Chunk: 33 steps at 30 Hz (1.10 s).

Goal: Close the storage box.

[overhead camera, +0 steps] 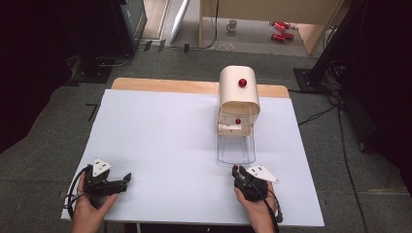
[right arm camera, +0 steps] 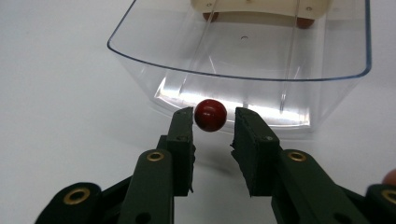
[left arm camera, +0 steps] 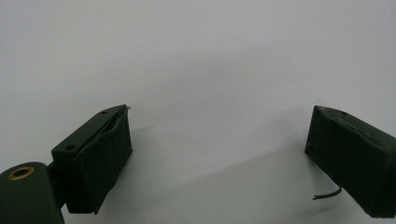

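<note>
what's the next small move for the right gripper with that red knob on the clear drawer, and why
Probably a short, straight pull back toward the person. The right gripper has its fingers closed against the round red knob on the front of the clear plastic drawer, which already stands out from the cream rounded cabinet, so pulling should slide it further.

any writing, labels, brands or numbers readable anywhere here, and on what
None can be read.
Red cans on the floor: any print is too small and blurred.
Cream drawer unit, its clear drawer and red knob: no text.
Both tools: no markings visible.
</note>
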Available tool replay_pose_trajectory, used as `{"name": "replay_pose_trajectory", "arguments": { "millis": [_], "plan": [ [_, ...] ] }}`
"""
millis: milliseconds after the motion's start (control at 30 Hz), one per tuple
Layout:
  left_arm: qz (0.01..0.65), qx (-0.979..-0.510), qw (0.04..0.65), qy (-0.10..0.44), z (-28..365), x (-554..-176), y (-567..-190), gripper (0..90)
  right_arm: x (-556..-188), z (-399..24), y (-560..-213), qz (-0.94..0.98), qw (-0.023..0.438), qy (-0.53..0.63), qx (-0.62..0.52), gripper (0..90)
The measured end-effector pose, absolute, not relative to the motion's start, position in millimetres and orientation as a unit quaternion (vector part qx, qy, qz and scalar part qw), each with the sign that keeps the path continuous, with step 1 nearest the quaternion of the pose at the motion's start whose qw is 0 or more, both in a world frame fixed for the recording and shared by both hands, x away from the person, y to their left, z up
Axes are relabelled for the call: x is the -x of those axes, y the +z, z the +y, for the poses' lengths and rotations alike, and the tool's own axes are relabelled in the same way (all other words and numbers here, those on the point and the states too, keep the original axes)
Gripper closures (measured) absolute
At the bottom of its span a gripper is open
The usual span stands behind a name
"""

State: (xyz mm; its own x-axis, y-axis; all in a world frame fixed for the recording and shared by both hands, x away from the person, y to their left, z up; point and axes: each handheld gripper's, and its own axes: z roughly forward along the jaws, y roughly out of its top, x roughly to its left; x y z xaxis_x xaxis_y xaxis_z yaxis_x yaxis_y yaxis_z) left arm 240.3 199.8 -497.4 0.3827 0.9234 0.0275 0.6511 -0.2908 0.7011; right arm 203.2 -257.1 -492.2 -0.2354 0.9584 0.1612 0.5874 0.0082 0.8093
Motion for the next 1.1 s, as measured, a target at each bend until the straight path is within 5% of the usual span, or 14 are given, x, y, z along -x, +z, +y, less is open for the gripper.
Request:
{"name": "replay_pose_trajectory", "arguments": {
  "millis": [1100],
  "plan": [
    [0.509, -0.773, 0.308, 0.221, 199.9, -240.3, -497.4, 6.8, -220.7, -253.9, -470.3, 0.671, 0.242, 0.413, -0.566, 74.7]
  ]
}}
